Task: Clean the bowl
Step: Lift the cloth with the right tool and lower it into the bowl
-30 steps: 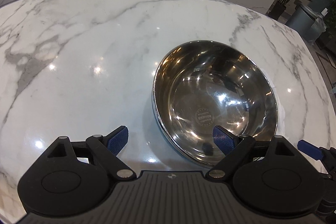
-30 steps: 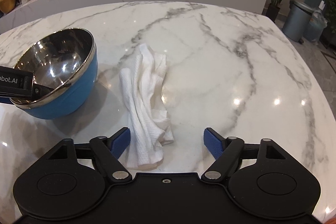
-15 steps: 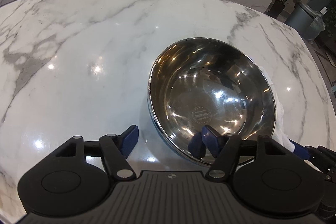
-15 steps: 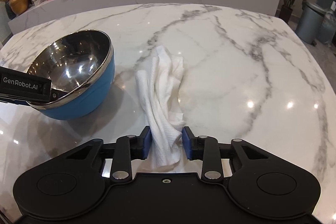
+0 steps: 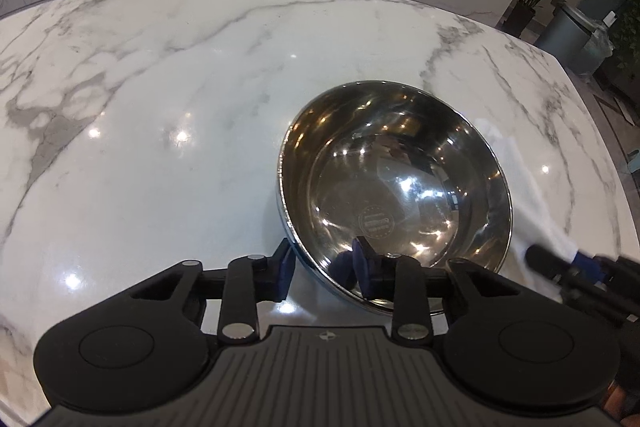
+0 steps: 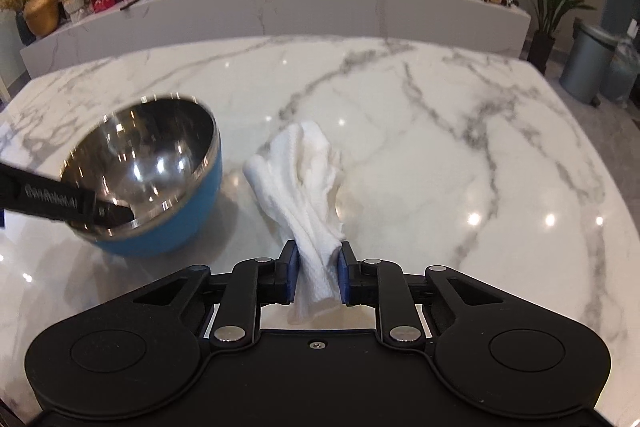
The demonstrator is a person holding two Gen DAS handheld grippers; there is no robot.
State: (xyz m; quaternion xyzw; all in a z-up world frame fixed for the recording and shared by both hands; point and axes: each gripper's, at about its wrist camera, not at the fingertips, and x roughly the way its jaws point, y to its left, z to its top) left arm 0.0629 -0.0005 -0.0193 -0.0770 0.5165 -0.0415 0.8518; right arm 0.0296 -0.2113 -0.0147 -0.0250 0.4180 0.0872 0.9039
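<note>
A steel bowl with a blue outside (image 5: 394, 187) (image 6: 148, 171) sits on the white marble table (image 5: 160, 107). My left gripper (image 5: 326, 273) is shut on the bowl's near rim, one pad inside, one outside; it tilts the bowl. It shows as a black bar in the right wrist view (image 6: 60, 205). My right gripper (image 6: 318, 273) is shut on a crumpled white cloth (image 6: 304, 183) and holds it lifted just right of the bowl. The cloth (image 5: 536, 211) and right gripper (image 5: 580, 273) also show in the left wrist view.
A long marble counter (image 6: 280, 11) with ornaments stands behind the table. A potted plant (image 6: 552, 11) and a grey bin (image 6: 586, 63) stand at the far right beyond the table's edge.
Both grippers have closed: the left onto the bowl's rim, the right onto the cloth. The cloth has risen off the table and the bowl has tilted.
</note>
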